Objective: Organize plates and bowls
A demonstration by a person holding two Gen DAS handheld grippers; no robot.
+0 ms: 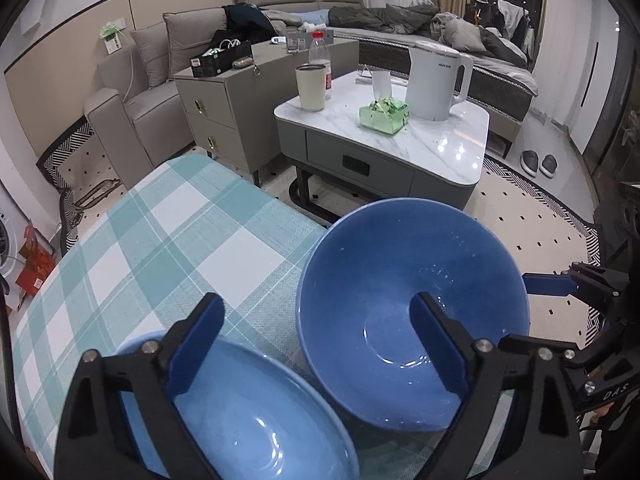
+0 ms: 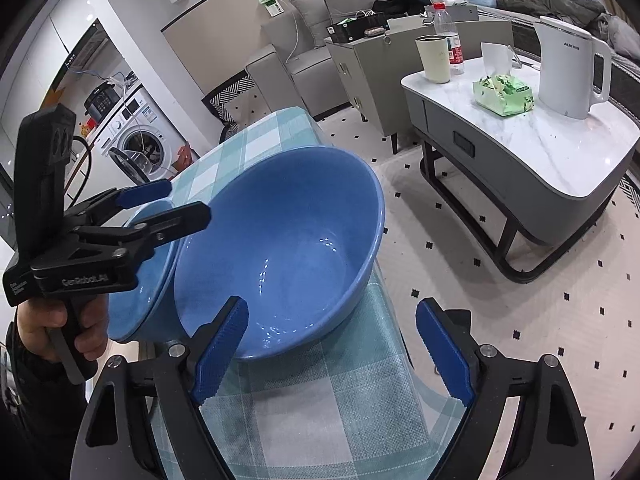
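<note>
A deep blue bowl [image 1: 412,312] sits tilted on the checked tablecloth [image 1: 180,248], near the table's edge on the side of the marble coffee table [image 1: 440,144]. Just beside it, and touching or nearly touching its outer wall, lies a shallower light blue plate [image 1: 256,412], closer to the left wrist camera.

The left gripper [image 1: 320,348] hangs over both dishes with its fingers spread wide; one blue pad [image 1: 438,344] shows in front of the bowl's inside, the other over the plate's rim. Whether either pad touches the dishes cannot be told.

The right gripper [image 2: 332,352] also has its fingers spread apart, its left pad [image 2: 220,352] close against the bowl's near rim, the right pad over the tablecloth, pinching nothing.

On the coffee table stand a white kettle [image 1: 434,80], a green tissue pack [image 1: 384,114], a cream cup [image 1: 310,86] and a bottle [image 1: 320,54]
</note>
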